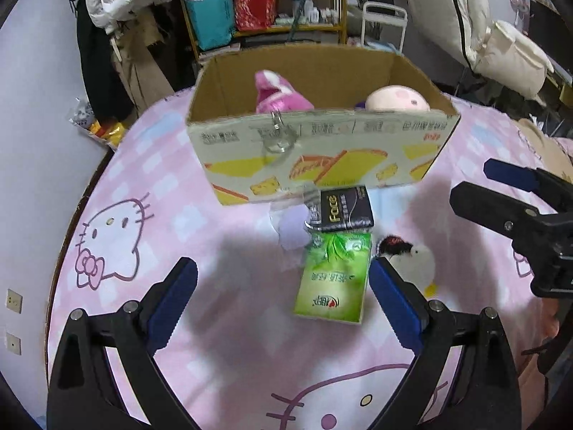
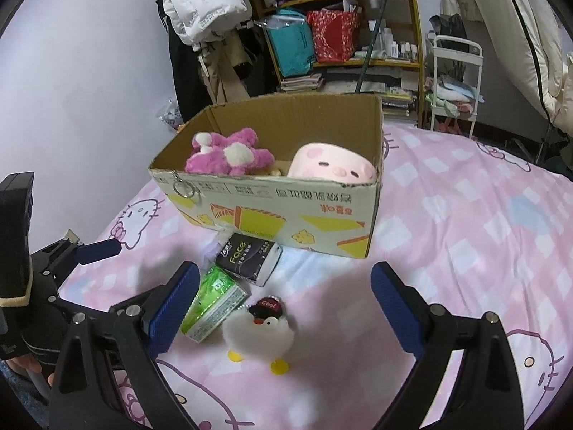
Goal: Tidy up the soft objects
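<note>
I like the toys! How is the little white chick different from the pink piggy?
The white chick lies on the bedsheet outside the box; the pink piggy sits inside the cardboard box. The chick looks smaller and wears a black cap; the piggy has none. Both look soft.

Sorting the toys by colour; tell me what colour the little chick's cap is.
Black, with red lettering, on the white chick; the right wrist view shows it best.
</note>
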